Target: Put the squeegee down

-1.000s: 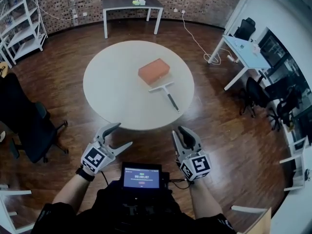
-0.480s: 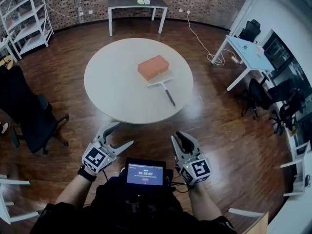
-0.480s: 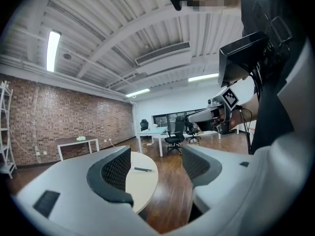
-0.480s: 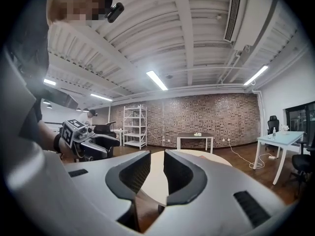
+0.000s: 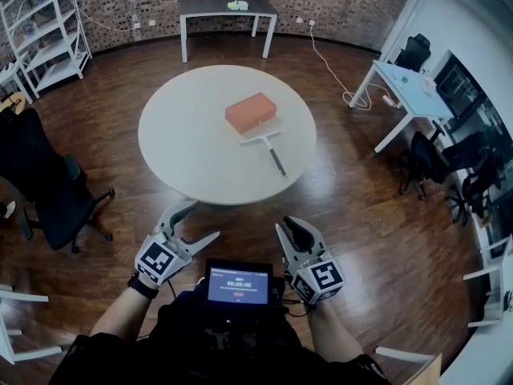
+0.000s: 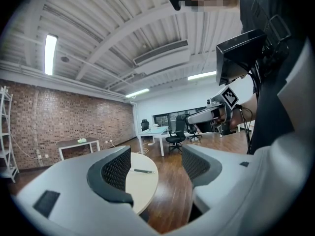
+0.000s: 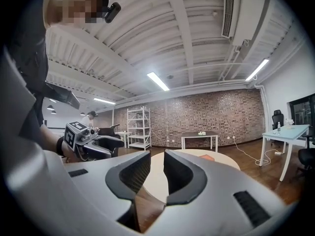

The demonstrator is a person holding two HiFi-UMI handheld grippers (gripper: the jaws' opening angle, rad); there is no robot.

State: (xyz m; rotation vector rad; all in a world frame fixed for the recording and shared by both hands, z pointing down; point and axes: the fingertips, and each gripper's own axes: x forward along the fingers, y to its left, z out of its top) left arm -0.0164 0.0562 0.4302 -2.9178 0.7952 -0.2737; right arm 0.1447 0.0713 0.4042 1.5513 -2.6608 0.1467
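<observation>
Stepping back: black-handled squeegee [image 5: 267,148] lies at 3 o'clock on round white table [image 5: 184,135] (done, I judge); left gripper [image 5: 202,220] wide, right gripper [image 5: 287,224] narrow, both empty.

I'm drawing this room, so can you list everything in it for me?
Round table: one, white, middle of the room.
Brick: one, orange, on the round table.
Squeegee: one, pale blade, dark handle, lying beside the brick.
Back table: one, dark, by the brick wall.
Shelves: one, white, back left.
Office chairs: several, black, one left, others right.
Desk: one, white, right.
Screen: one, black, at the person's chest.
Left gripper: one, grey, jaws wide apart, empty.
Right gripper: one, grey, jaws slightly apart, empty.
</observation>
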